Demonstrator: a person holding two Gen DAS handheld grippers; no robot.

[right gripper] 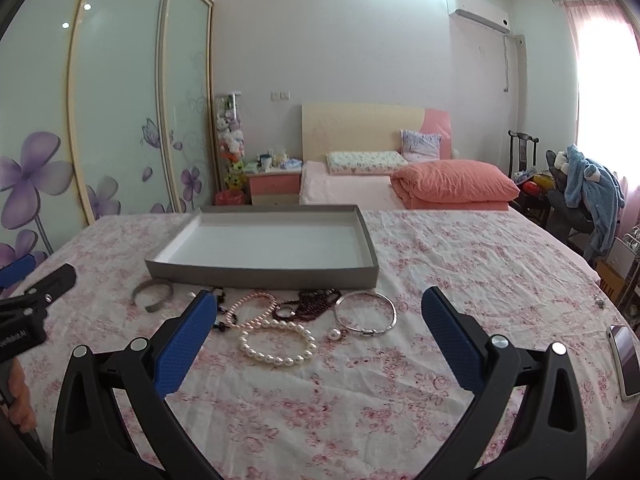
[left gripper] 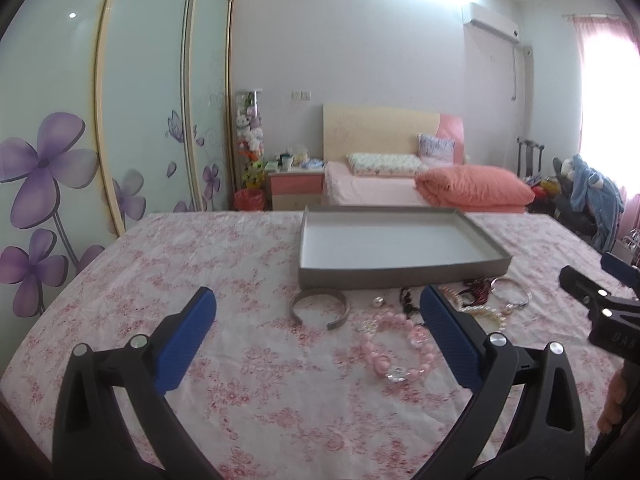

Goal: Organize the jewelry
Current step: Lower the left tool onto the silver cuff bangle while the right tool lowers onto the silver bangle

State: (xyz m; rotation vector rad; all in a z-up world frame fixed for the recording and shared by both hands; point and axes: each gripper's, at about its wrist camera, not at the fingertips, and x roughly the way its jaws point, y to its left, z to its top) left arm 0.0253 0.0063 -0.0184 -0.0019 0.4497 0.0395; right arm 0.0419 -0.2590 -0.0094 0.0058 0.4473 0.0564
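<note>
Left wrist view: left gripper (left gripper: 318, 308) spread wide, holding nothing, hovering above floral cloth (left gripper: 200, 264); grey cuff bangle (left gripper: 319, 307) lying between the fingers' line of sight, just short of grey tray (left gripper: 404, 272); pink bead bracelet (left gripper: 400, 350) nearer, beside the right finger; tray bare inside. Probably the first pick; best to drop straight over the cuff, pinch across its band rather than its open gap, lift clear of the rim.

Right wrist view: right gripper (right gripper: 320, 308) likewise wide apart, touching nothing; pearl bracelet (right gripper: 278, 344) nearest, silver bangle (right gripper: 366, 314) and dark red beads (right gripper: 316, 300) behind, pink pearl strand (right gripper: 256, 312) toward the left finger; all just in front of the tray; phone (right gripper: 626, 360) well apart at right.
</note>
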